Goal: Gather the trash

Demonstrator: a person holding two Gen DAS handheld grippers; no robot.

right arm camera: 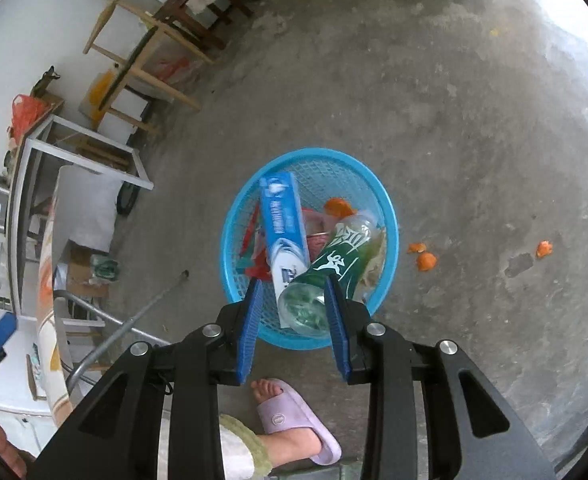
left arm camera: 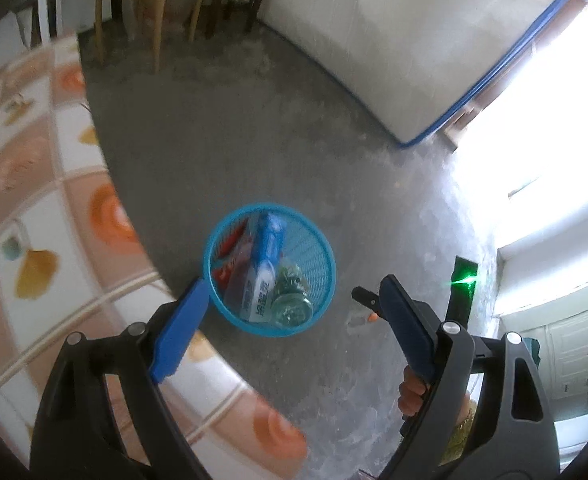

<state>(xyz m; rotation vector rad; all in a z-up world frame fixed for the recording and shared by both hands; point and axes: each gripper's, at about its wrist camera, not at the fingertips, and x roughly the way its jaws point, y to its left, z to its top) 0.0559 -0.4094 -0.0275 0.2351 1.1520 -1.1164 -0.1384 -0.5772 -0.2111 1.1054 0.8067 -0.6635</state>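
You are looking across a grey concrete floor (right arm camera: 434,92). A patterned tablecloth (left arm camera: 33,200) is covering a table's edge on the left. Wooden stools (right arm camera: 149,52) are standing by the far wall, beside a white mattress with blue piping (left arm camera: 394,40). Your foot is sitting in a lilac slipper (right arm camera: 294,420).

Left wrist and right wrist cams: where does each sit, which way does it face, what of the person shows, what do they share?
Left wrist: on the left hand-held gripper, jaws wide and empty, looking down past the tablecloth edge at the blue basket; fingers of a hand show.
Right wrist: on the right hand-held gripper, looking steeply down into the basket; a foot in a purple slipper shows.
Shared: basket, toothpaste box, green bottle.
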